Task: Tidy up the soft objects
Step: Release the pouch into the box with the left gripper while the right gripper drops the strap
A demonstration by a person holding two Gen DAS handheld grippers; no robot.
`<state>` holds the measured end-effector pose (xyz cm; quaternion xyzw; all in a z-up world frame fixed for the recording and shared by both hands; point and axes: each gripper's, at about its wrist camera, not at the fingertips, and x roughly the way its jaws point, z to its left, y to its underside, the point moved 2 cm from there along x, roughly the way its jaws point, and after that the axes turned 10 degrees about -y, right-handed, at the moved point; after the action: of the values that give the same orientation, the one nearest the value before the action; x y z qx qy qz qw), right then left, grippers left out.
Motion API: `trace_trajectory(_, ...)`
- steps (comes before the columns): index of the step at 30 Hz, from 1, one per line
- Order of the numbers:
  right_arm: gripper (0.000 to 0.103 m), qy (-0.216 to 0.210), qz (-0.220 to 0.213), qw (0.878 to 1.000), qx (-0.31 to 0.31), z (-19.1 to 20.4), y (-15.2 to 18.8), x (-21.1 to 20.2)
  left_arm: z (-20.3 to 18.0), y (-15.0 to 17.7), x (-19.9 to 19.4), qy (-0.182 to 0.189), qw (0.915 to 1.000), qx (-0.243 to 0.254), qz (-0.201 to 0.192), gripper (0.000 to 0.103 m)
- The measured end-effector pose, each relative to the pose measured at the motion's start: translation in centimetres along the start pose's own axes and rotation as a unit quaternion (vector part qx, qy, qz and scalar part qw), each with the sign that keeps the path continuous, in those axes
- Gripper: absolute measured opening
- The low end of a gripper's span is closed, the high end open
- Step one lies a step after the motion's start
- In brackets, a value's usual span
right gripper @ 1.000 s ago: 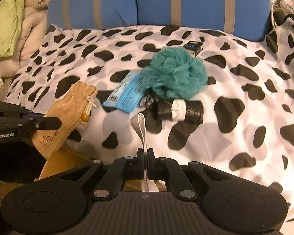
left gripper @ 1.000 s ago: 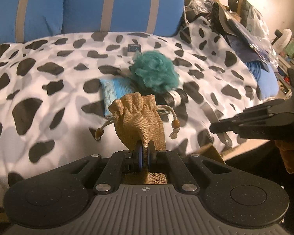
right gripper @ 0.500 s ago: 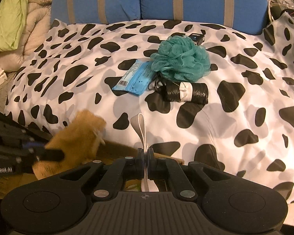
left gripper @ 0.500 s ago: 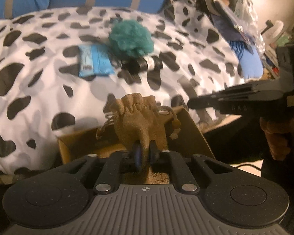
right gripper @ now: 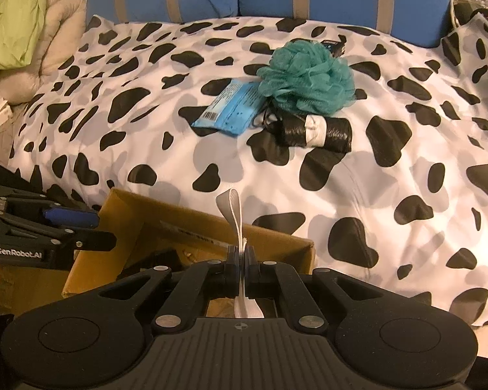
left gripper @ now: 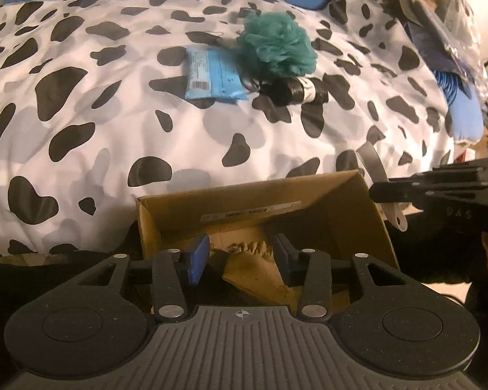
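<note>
Left wrist view: tan pouch (left gripper: 257, 273) lies in the cardboard box (left gripper: 309, 191) between wide jaws.

the cardboard box (left gripper: 367, 204) is open at the top, though its mouth is partly taken up by the left gripper (left gripper: 240, 256), spread above a tan pouch (left gripper: 257, 273). wide bare bedspread (right gripper: 406, 175) is left around the clustered teal loofah (right gripper: 305, 78), blue packet (right gripper: 231, 110) and black roll (right gripper: 315, 130).
</note>
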<state>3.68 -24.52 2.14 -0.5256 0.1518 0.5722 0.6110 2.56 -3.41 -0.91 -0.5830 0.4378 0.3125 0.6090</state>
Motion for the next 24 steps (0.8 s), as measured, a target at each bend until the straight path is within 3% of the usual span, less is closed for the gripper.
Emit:
trace_trajectory(7, 0.007, -0.016, 0.030, 0.999, 0.013, -0.1, 0.2, 0.9, -0.4, 0.2, 0.5, -0.005, 0.9998, 0.012, 0.012, 0.043)
trace_trajectory(9, 0.032, -0.005, 0.045, 0.999, 0.012, -0.1, 0.3, 1.5, -0.5, 0.1, 0.5, -0.006, 0.9998, 0.014, 0.013, 0.043)
trace_trajectory(10, 0.060, 0.003, 0.047, 0.999, 0.009, 0.0, 0.4, 1.6, -0.6, 0.1, 0.6, -0.006, 0.9998, 0.015, 0.013, 0.043)
trace_trajectory(11, 0.080, 0.010, 0.044, 0.999, 0.005, 0.1, 0.3, 1.6, -0.7, 0.0, 0.6, -0.006, 0.9997, 0.017, 0.014, 0.043)
trace_trajectory(13, 0.091, 0.015, 0.035, 0.999, 0.000, 0.1, 0.2, 1.2, -1.0, -0.1, 0.7, -0.006, 0.9996, 0.023, 0.014, 0.043)
trace_trajectory(16, 0.098, 0.022, 0.035, 0.999, 0.007, -0.4, 0.1, 1.3, -1.4, -0.1, 0.8, -0.008, 0.9993, 0.032, 0.016, 0.043)
trace_trajectory(24, 0.103, 0.041, 0.044, 0.998, 0.008, -0.7, 0.2, 1.5, -1.8, -0.2, 0.9, -0.010, 0.9990, 0.039, 0.016, 0.044)
